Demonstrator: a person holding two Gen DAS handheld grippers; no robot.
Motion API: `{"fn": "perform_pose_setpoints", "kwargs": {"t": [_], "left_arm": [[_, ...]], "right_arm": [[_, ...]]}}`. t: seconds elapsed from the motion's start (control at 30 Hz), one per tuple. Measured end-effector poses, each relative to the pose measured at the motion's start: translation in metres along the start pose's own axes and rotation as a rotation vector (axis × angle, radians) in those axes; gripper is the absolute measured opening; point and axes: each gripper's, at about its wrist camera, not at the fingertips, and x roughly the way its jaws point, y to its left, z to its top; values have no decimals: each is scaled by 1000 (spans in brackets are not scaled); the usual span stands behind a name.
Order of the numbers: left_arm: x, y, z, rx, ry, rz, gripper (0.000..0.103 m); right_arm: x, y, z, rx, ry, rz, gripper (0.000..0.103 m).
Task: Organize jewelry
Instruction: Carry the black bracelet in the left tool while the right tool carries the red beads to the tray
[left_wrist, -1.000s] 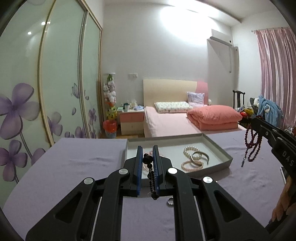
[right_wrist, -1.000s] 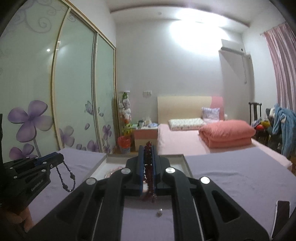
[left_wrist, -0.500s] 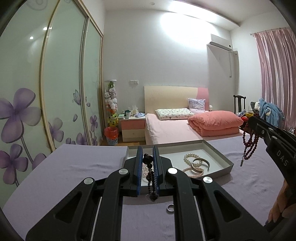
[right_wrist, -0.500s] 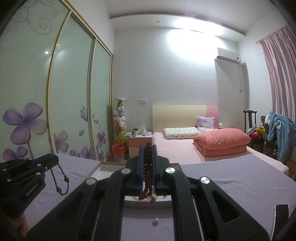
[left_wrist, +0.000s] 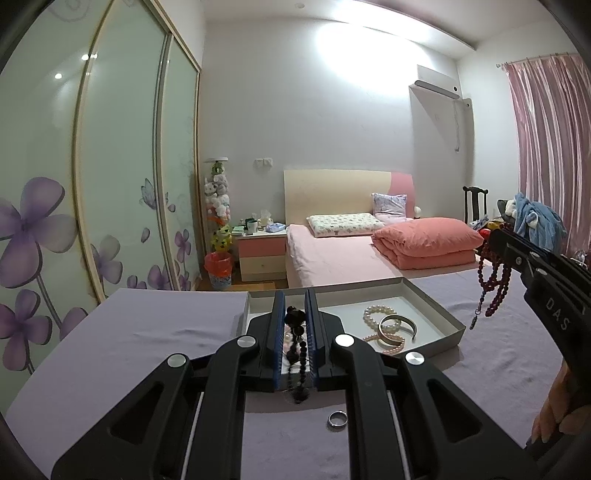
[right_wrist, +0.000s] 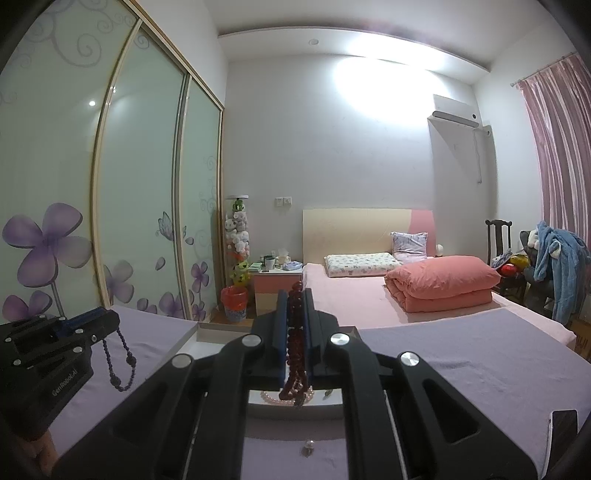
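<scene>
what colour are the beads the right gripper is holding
Dark red: the bead strand clamped in the right gripper shows best in the right wrist view.

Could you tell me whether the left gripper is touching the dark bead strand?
Touching. The left wrist view shows the left gripper with its blue pads closed on the dark bead strand, which hangs below them.

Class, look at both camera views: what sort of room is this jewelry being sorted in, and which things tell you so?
Most likely a home bedroom. A bed with a folded pink quilt stands at the back, a nightstand beside it, and a sliding-door wardrobe with purple flower prints lines the left wall.
</scene>
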Motion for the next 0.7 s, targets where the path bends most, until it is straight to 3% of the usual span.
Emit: {"fn": "perform_pose_setpoints", "kwargs": {"t": [0.17,0.7], "left_arm": [[16,1,7,1,4,-24,12],[126,6,11,-58,157,-97,12]], "right_arm": [[21,-7,7,15,11,5,8],[159,-27,-9,121,260,66,8]]}}
